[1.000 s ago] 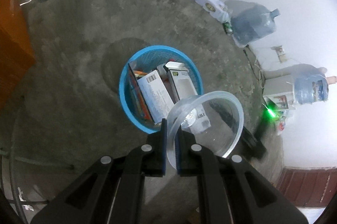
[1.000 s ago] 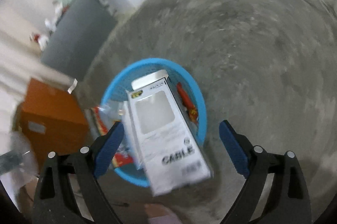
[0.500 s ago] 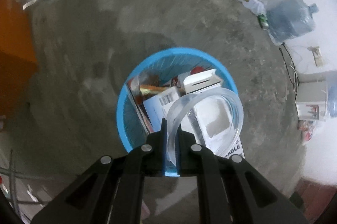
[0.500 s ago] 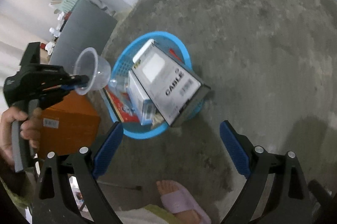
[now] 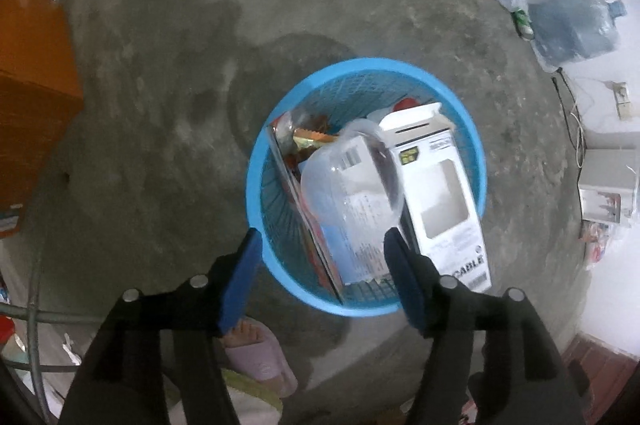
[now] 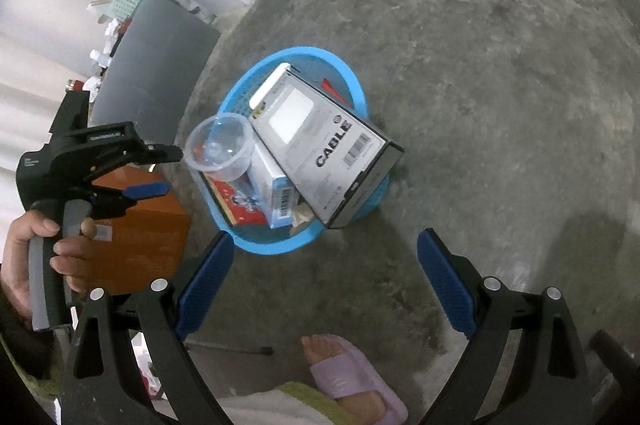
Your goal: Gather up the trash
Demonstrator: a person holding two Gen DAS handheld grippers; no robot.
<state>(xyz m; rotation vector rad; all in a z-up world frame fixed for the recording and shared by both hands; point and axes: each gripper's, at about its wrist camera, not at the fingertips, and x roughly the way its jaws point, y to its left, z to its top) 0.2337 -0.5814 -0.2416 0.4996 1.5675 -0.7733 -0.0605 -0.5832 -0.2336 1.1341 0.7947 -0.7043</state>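
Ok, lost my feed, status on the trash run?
Left gripper jaws just opened, nothing between. Right gripper open, empty. Clear cup atop boxes in blue basket. Nothing in the way.

Both grippers are black plastic with silver screws and ribbed blue pads [image 6: 206, 283]. The left gripper [image 6: 154, 171] has a grey trigger below its body. The person wears a lilac slipper [image 6: 352, 381] and yellow-green hem.
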